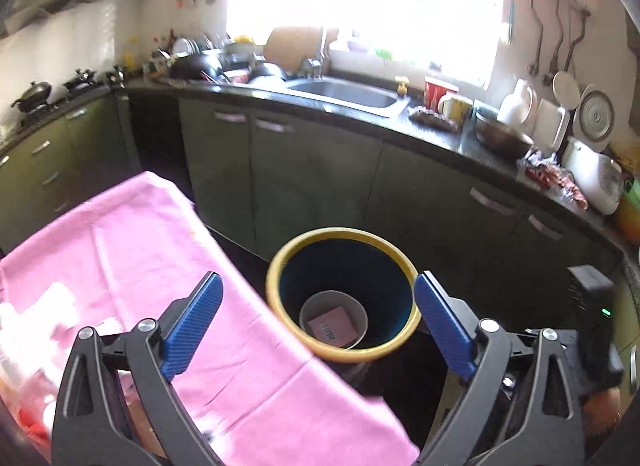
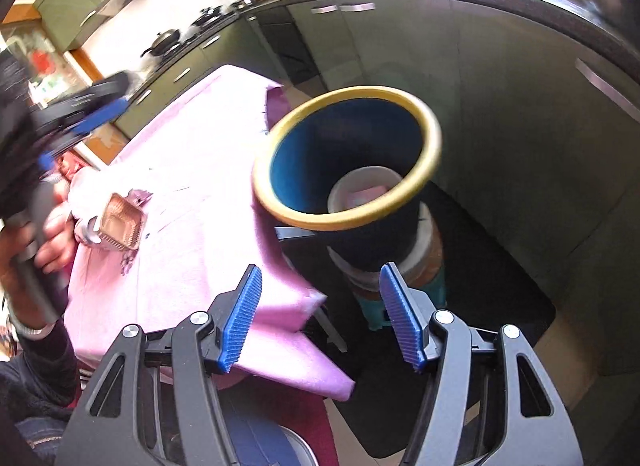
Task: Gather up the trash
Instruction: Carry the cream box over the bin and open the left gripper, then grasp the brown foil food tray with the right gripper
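One table under a pink cloth [image 2: 192,201] filled the left of both views, and just beside its far edge stood one dark blue bin with a yellow rim [image 1: 343,293], raised on a stack of stools [image 2: 420,266]. At the bottom of the bin lay one pale bowl-shaped container [image 1: 333,318] with one pink card [image 1: 333,325] resting in it. I held two grippers. My left gripper [image 1: 318,328] hung above the table's edge with its two blue pads spread wide — nothing between them, the bin's mouth framed in the gap. My right gripper [image 2: 320,320] was likewise spread apart and empty, hovering over the near corner of the cloth, with the bin ahead of it. On the cloth, near my left hand [image 2: 52,225], sat one small brown plastic tray [image 2: 122,225] beside some crumpled white wrapping [image 2: 86,193] — too blurred for me to count the pieces.
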`<act>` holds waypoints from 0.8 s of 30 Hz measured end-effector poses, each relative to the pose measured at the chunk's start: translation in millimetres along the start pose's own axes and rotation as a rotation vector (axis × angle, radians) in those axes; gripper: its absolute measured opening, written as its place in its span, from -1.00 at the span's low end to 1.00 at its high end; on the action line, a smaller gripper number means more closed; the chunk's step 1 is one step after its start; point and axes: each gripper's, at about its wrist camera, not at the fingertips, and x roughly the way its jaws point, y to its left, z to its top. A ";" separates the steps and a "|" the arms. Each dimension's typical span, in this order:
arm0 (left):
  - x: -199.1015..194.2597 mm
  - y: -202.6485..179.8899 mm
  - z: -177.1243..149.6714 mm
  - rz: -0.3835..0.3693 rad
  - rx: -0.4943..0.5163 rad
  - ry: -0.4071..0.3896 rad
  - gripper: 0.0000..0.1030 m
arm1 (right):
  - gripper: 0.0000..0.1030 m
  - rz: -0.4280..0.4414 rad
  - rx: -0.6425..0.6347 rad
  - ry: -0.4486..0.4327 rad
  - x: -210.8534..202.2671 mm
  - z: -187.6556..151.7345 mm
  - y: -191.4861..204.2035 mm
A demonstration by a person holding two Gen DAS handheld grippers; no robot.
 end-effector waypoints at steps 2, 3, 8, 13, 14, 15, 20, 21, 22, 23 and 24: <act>-36.2 15.4 -9.4 0.037 -0.023 -0.037 0.82 | 0.19 0.028 -0.030 0.009 7.9 2.8 14.1; -54.0 24.6 -15.2 0.059 -0.037 -0.055 0.83 | 0.20 0.042 -0.048 0.015 12.4 4.1 23.6; -122.8 72.2 -46.6 0.213 -0.115 -0.105 0.86 | 0.20 0.122 -0.156 0.049 36.5 13.6 80.9; -164.2 120.6 -79.6 0.337 -0.227 -0.114 0.86 | 0.18 0.193 -0.291 0.099 53.0 28.2 151.3; -169.9 128.5 -85.2 0.352 -0.244 -0.115 0.86 | 0.10 0.204 -0.324 0.092 52.9 29.4 166.4; -175.6 135.8 -91.0 0.366 -0.265 -0.116 0.86 | 0.06 0.221 -0.357 0.084 52.2 30.5 181.0; -187.4 150.6 -109.4 0.393 -0.308 -0.110 0.86 | 0.05 0.220 -0.458 0.062 63.6 18.7 237.4; -188.4 151.5 -111.2 0.395 -0.308 -0.108 0.86 | 0.05 0.208 -0.470 0.057 68.4 14.4 244.9; -189.0 151.9 -112.9 0.398 -0.307 -0.107 0.86 | 0.05 0.200 -0.476 0.051 71.2 10.3 248.6; -188.9 151.9 -114.2 0.402 -0.308 -0.106 0.86 | 0.05 0.184 -0.481 0.040 74.8 6.1 253.0; -190.2 153.5 -118.1 0.406 -0.310 -0.105 0.86 | 0.05 0.158 -0.488 0.026 78.0 2.2 256.2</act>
